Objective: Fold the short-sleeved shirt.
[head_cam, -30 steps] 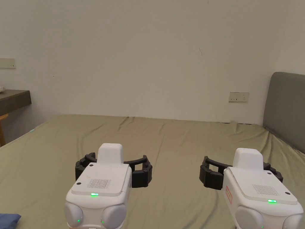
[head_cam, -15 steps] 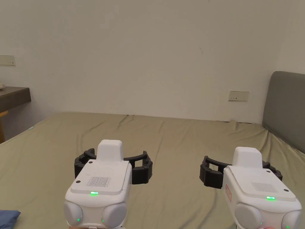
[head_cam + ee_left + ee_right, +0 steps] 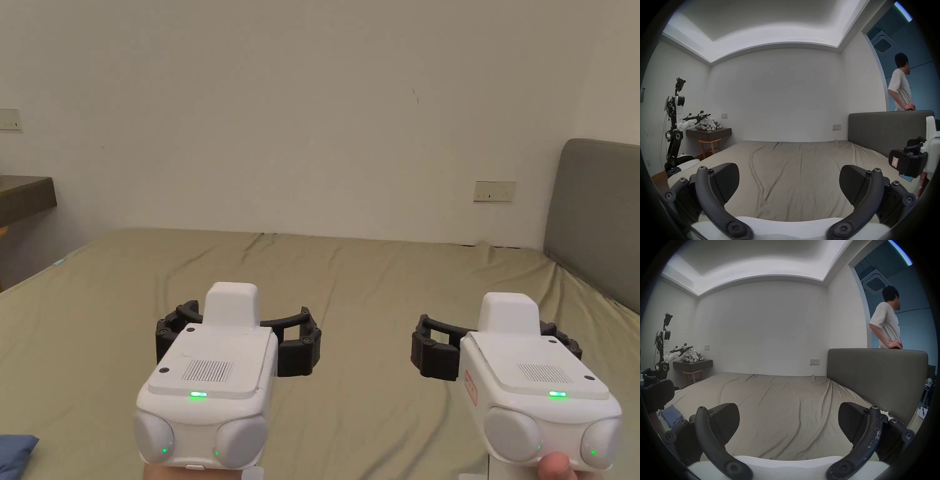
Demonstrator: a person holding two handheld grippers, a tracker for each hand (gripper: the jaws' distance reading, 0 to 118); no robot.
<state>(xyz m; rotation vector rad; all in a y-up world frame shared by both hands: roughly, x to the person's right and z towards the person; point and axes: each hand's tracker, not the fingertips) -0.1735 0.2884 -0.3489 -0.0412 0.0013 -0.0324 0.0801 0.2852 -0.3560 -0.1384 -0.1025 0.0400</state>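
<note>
Both grippers wide open, empty, above bed [image 3: 375, 275]; shirt [image 3: 15, 451] low left, nearer left gripper [image 3: 237, 340] than right gripper [image 3: 497, 350].

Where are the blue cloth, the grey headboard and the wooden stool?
blue cloth [image 3: 671, 416], right gripper view, middle of its crumpled top.
grey headboard [image 3: 875, 378], right gripper view, its flat front.
wooden stool [image 3: 709, 143], left gripper view, its seat.

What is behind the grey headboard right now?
A person stands behind the headboard, one hand resting on its top edge. Below the waist the headboard covers them.
</note>
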